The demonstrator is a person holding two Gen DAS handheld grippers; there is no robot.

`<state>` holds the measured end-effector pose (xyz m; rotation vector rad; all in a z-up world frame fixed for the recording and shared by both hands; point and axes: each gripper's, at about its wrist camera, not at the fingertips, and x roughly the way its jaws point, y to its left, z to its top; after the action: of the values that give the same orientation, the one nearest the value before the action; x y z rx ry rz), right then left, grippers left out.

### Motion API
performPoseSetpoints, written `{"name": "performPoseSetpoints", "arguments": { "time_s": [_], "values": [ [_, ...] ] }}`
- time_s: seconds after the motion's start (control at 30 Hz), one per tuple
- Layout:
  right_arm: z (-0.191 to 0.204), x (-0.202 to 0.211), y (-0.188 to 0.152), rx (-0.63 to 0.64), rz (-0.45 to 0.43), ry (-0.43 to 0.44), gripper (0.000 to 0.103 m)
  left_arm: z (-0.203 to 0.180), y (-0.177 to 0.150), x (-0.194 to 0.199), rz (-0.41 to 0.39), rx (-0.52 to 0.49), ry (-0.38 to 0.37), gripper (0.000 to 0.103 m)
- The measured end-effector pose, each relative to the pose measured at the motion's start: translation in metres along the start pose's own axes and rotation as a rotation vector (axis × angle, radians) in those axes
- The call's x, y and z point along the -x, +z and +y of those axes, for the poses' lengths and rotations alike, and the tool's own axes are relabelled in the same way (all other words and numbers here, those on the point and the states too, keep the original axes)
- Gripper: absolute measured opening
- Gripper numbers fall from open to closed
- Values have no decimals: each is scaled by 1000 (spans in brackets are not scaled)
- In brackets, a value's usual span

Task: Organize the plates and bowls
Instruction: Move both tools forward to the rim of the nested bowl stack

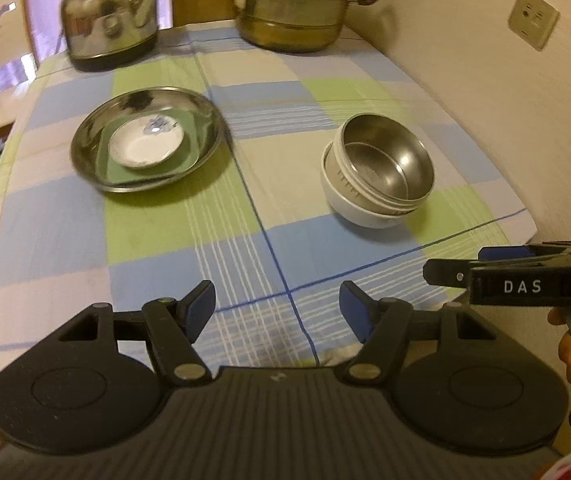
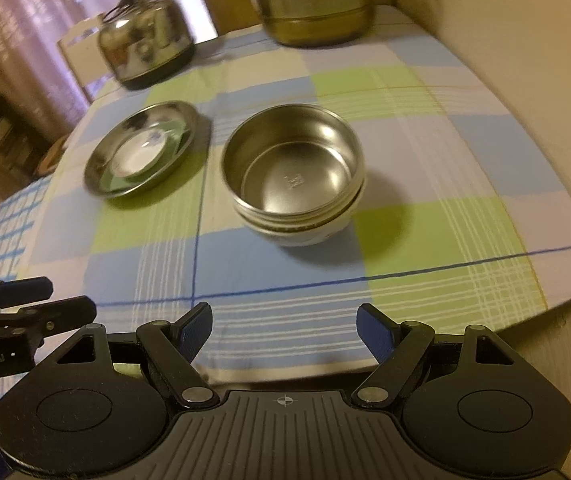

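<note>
A steel plate (image 1: 97, 142) (image 2: 101, 164) lies left of centre on the checked tablecloth; in it a green square plate (image 1: 119, 170) (image 2: 111, 182) carries a small white saucer (image 1: 141, 148) (image 2: 135, 158). To its right stand stacked steel bowls (image 1: 389, 160) (image 2: 293, 168) nested in a white bowl (image 1: 361, 212) (image 2: 313, 236). My left gripper (image 1: 277, 306) is open and empty over the table's near edge. My right gripper (image 2: 285, 330) is open and empty, short of the bowls; it also shows in the left wrist view (image 1: 457, 268).
A steel kettle (image 1: 109, 16) (image 2: 145, 44) stands at the back left and a stacked steamer pot (image 1: 297, 4) (image 2: 317, 4) at the back centre. A wall with a socket (image 1: 531, 18) runs along the right side. A chair (image 1: 1, 36) stands beyond the left edge.
</note>
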<state>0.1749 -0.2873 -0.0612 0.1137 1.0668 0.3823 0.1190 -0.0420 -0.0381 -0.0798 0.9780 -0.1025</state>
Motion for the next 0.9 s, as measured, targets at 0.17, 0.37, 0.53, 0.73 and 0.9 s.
{"name": "performPoseSetpoints", "arguments": {
  "time_s": [0.17,0.37,0.53,0.73,0.9],
  "values": [
    [-1,-1,4,-68,-43,-67,79,1,14,-13,-6,-52,-61,66],
    [-9,0,22,-82,-98,-104,79,-12,34,-32,-11,-52,-113,67],
    [-25,-15,48,-34,-102,-95,79,-28,54,-54,-23,-13,-95,67],
    [-48,-45,81,49,-58,-39,69,-43,74,-84,-12,72,-54,67],
    [-62,-69,99,109,-4,26,62,-52,82,-106,17,144,-4,66]
  ]
}}
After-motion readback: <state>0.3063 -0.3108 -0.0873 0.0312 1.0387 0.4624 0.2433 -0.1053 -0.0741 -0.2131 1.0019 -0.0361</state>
